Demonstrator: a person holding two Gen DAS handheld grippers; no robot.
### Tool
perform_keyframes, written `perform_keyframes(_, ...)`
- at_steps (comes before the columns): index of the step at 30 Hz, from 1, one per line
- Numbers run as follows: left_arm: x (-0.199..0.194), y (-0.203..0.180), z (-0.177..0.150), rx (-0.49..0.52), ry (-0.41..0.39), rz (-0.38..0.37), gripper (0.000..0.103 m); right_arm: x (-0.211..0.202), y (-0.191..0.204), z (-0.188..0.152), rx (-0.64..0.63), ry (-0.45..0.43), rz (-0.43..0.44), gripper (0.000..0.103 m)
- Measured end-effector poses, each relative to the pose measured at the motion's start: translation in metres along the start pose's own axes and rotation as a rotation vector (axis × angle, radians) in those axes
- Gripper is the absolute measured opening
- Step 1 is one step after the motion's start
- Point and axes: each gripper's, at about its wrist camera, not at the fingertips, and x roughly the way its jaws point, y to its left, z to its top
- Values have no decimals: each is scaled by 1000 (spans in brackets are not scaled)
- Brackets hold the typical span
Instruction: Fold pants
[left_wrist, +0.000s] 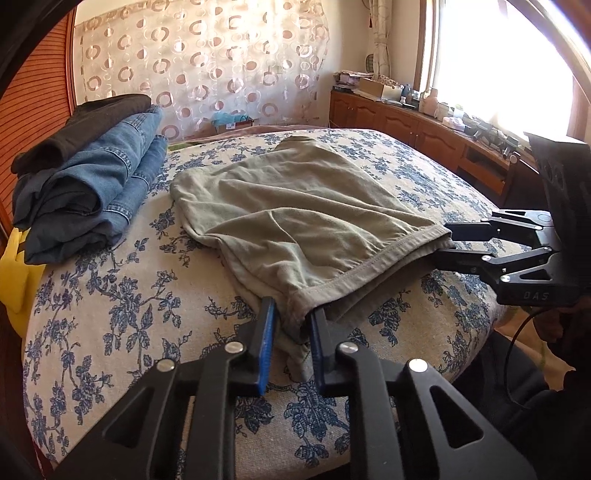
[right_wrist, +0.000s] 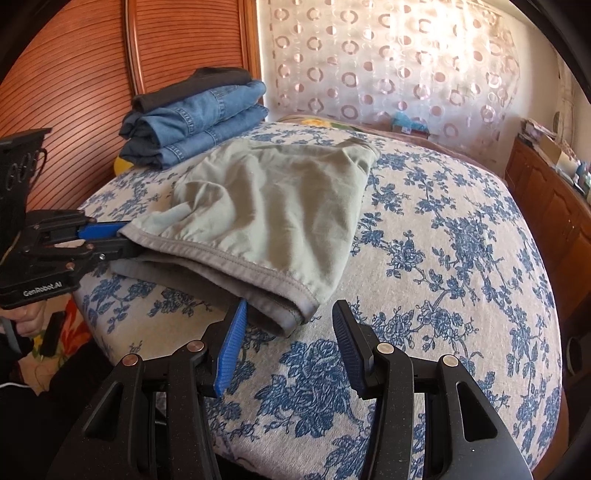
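Note:
Khaki pants (left_wrist: 295, 206) (right_wrist: 266, 206) lie folded in a flat bundle on the flowered bed cover (left_wrist: 110, 314), with the stitched hem edge toward me. My left gripper (left_wrist: 291, 306) is shut on the near left corner of that hem, and cloth is bunched between its blue pads. The right wrist view shows it (right_wrist: 129, 238) at the left, pinching that same corner. My right gripper (right_wrist: 291, 303) stands open around the other hem corner; the cloth lies by its left pad and clear of the right one. It (left_wrist: 443, 242) also appears at the right of the left wrist view.
A stack of folded jeans and dark garments (left_wrist: 92, 177) (right_wrist: 195, 118) sits at the bed's far left by a ribbed wooden panel (right_wrist: 74, 74). A low wooden cabinet (left_wrist: 406, 122) with clutter runs along the right under the window. Bare bed cover (right_wrist: 443, 258) lies to the right of the pants.

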Motion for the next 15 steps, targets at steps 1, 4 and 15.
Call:
perform_keyframes(1, -2, 0, 0, 3, -4, -1, 8, 2, 0, 0, -1, 2, -7, 45)
perform_keyframes(4, -9, -2, 2, 13, -17, 2, 3, 3, -1, 0, -2, 1, 9, 25)
perform_keyframes(15, -24, -9, -9, 33, -7, 3, 2, -14, -4, -2, 11, -27, 51, 9)
